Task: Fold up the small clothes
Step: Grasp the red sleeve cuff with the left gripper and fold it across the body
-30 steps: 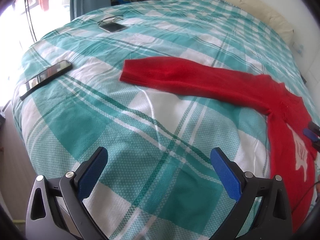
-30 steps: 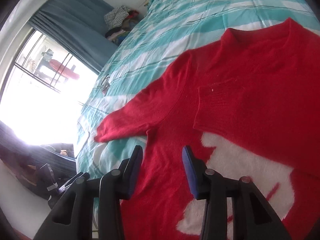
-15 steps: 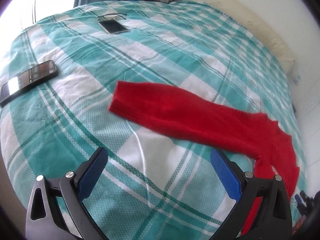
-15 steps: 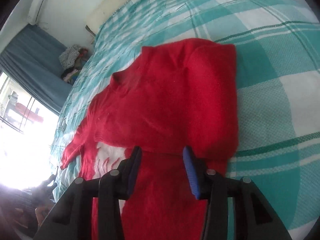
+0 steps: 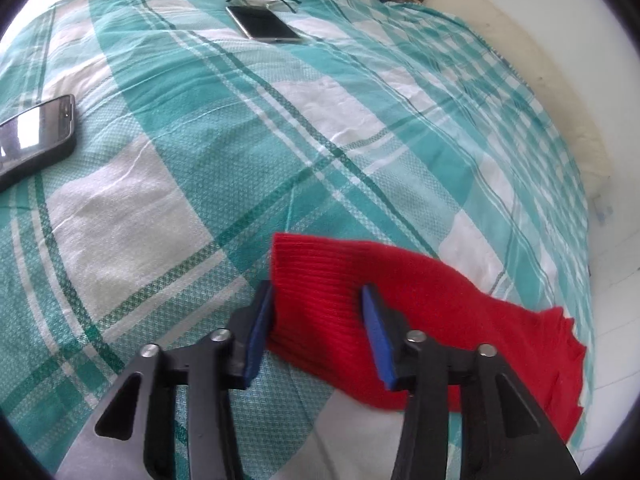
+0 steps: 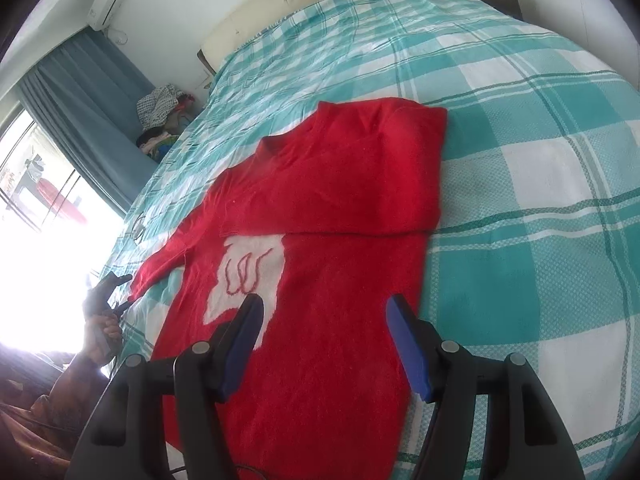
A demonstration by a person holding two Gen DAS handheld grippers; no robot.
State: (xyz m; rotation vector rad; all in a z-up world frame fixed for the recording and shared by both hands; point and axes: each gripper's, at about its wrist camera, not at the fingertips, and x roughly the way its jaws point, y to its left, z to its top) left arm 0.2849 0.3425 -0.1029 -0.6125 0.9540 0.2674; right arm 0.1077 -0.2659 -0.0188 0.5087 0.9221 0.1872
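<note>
One sleeve is folded across the red sweater (image 6: 320, 216) on the bed (image 6: 540, 128). Left hand-held gripper (image 5: 316, 312), unclenched, straddles the other sleeve's cuff (image 5: 316, 276); right hand-held gripper (image 6: 324, 332) hovers released. We should pinch both cuff layers before lifting inward.

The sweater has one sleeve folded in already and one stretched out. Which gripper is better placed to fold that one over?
Left. The left gripper straddles the cuff of the outstretched sleeve, jaws open. The right gripper hangs open above the sweater body, away from that sleeve.

Red sweater (image 6: 344, 184), teal-checked bedspread (image 6: 520, 160)
</note>
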